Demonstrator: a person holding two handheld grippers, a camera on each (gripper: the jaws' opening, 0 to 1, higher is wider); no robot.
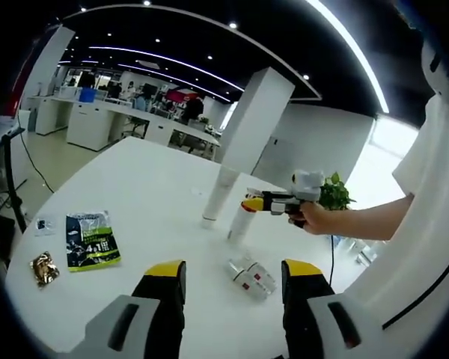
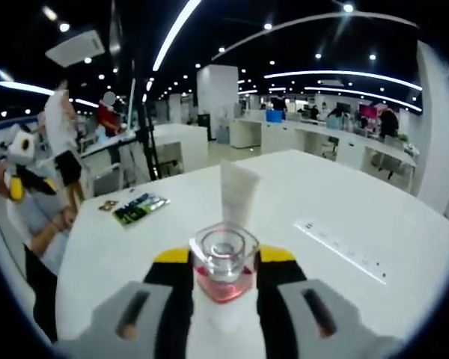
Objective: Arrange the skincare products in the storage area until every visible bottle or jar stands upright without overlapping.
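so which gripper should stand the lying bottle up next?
Left, probably. The lying bottle sits just ahead of the left gripper, between its open jaws. The right gripper is occupied: its jaws are closed on the clear-capped bottle.

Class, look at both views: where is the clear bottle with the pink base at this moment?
In the right gripper view, the clear bottle stands upright between the right gripper's jaws, just in front of the white tube on the white table.

On the desk [image 1: 150, 187], an upright tube [image 1: 219, 196] stands just left of a bottle [image 1: 241, 222]. A second bottle [image 1: 252, 277] lies on its side nearer the camera. A packet [image 1: 91, 238] lies far left, with a small wrapper [image 1: 43, 268] beside it.
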